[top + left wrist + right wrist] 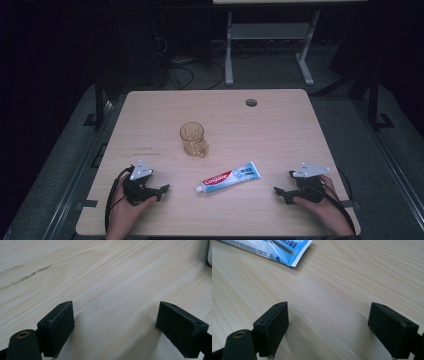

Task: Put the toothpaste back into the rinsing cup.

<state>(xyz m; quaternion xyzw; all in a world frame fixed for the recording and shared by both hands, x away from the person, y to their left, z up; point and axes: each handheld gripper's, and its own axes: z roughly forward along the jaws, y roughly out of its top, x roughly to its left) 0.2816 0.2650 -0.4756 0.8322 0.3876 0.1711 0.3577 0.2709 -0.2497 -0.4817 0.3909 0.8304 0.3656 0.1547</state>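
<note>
A tube of toothpaste (228,177) lies flat near the front middle of the wooden table (280,125), its white cap toward the left. Behind it stands a clear amber glass mug (193,139), upright. My left gripper (165,191) rests on the table to the left of the tube, held in a hand, jaws wide apart with bare wood between them (115,325). My right gripper (280,192) rests to the right of the tube, open too (328,325). In the right gripper view the tube's flat crimped end (284,250) lies ahead at the upper left.
A round cable hole (251,102) sits near the table's far edge. Beyond the table stand a white desk frame (270,45) and loose cables on a dark floor. A white edge (209,252) shows at the top right of the left gripper view.
</note>
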